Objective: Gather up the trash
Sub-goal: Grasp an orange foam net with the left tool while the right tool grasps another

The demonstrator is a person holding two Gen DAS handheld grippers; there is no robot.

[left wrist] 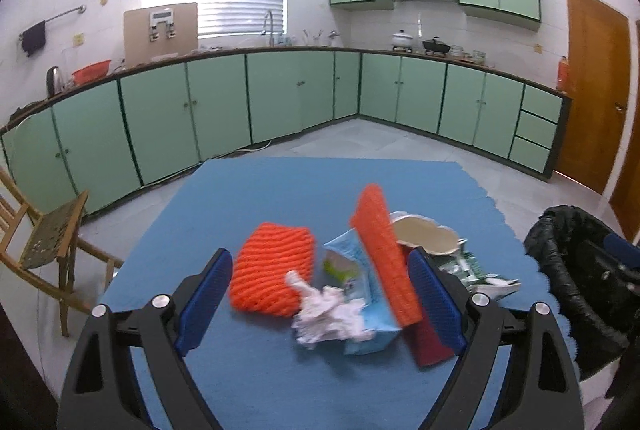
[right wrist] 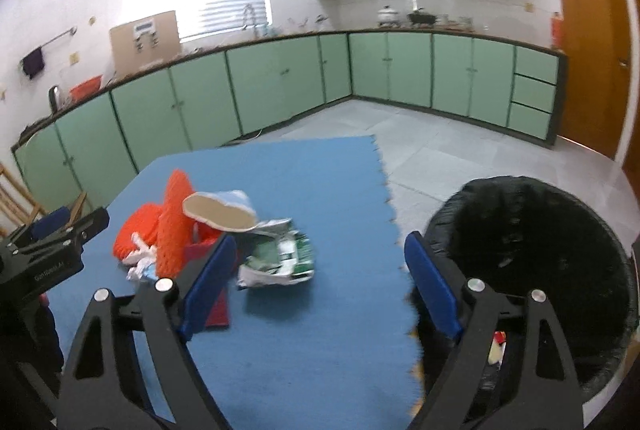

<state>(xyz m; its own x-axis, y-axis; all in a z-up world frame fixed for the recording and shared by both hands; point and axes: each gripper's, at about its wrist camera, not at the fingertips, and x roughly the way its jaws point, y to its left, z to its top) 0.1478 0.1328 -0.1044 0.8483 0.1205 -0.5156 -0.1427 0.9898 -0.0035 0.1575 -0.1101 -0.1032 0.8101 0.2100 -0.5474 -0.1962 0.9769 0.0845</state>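
While both grippers hang over the blue surface (left wrist: 280,189), the trash sits in one loose heap near its middle. The left gripper (left wrist: 322,294) has its fingers (left wrist: 206,296) wide apart with nothing pressed between them. In its view the heap lies just ahead of and between the fingertips: an orange mesh pad (left wrist: 272,270) lies flat toward the left finger, a crumpled white tissue (left wrist: 324,316) sits near the middle, a light blue carton (left wrist: 360,294) lies beside it, and a second orange mesh sleeve (left wrist: 384,254) stands tilted against the right finger, with a dark red piece (left wrist: 430,346) under that finger's tip. Behind them lie a torn paper cup (left wrist: 424,234) and a crushed green and white wrapper (left wrist: 472,270).

The right gripper (right wrist: 320,282) also has its fingers (right wrist: 434,290) spread and holds nothing. The green and white wrapper (right wrist: 280,258) lies just ahead of its left finger, and the rest of the heap is further left, beyond that finger. Its right finger hangs past the surface's scalloped edge, over the rim of a bin lined with a black bag (right wrist: 540,230) that stands just beside the surface.
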